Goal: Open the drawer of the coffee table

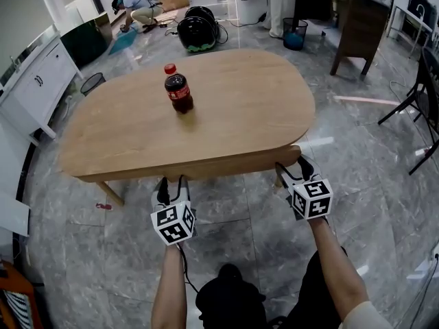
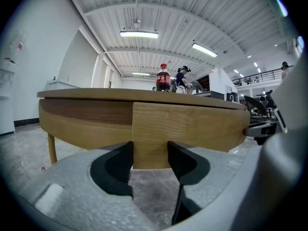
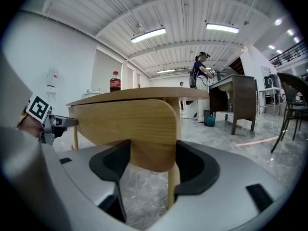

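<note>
Nearest, two bare forearms (image 1: 169, 286) are seen reaching toward the near edge of the coffee table (image 1: 240, 101). The left gripper (image 1: 171, 184) is placed at the middle of that near edge, and its jaws (image 2: 150, 153) are closed narrowly on a small wooden tab that hangs from the drawer front (image 2: 192, 124), one dark pad pressed to each side. The right gripper (image 1: 291, 172) is set at the near right corner, where its jaws (image 3: 150, 153) are clamped on the rounded end of the same drawer front (image 3: 130, 124). The drawer front (image 1: 233, 162) is seen as a pale strip just under the tabletop along the near edge; how far out it stands cannot be told. A cola bottle (image 1: 178, 90) with a red cap is stood upright on the tabletop, left of centre and toward the far edge. Beyond the far edge, a blue waste bin (image 1: 295, 33) and a dark desk (image 1: 357, 26) are seen on the grey marbled floor (image 1: 226, 211).
</note>
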`<act>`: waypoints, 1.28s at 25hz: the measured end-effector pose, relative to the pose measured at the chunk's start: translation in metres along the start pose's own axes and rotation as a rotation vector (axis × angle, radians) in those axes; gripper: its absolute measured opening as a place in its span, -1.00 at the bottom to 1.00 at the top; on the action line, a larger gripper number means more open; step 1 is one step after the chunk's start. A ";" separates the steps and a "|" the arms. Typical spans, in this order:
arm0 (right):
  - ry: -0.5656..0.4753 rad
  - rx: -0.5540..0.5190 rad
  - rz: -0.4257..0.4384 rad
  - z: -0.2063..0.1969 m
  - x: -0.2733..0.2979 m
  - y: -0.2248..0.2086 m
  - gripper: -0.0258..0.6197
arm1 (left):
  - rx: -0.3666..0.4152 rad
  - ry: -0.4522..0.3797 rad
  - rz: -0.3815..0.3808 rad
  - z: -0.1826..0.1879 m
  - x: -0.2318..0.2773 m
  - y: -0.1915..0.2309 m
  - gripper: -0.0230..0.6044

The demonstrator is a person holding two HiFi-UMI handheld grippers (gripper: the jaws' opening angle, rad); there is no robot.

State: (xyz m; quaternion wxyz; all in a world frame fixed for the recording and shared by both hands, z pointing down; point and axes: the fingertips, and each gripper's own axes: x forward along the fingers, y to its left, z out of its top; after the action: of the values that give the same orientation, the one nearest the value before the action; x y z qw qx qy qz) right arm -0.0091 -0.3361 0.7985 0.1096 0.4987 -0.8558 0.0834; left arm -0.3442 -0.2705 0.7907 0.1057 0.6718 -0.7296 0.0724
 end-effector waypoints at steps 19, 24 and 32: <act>-0.026 -0.046 0.035 -0.002 -0.004 0.001 -0.02 | 0.098 -0.026 -0.119 -0.004 -0.006 -0.012 -0.29; -0.011 -0.064 0.051 -0.004 -0.007 0.002 -0.02 | 0.059 -0.034 -0.084 -0.002 -0.010 0.000 -0.27; -0.001 -0.028 0.136 -0.001 -0.005 -0.001 -0.02 | 0.111 -0.039 -0.177 0.006 0.000 0.005 -0.17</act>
State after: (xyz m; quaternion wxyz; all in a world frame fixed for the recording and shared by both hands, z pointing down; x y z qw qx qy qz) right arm -0.0059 -0.3320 0.7984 0.1103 0.4379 -0.8888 0.0782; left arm -0.3493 -0.2718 0.7848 0.0599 0.7396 -0.6643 0.0901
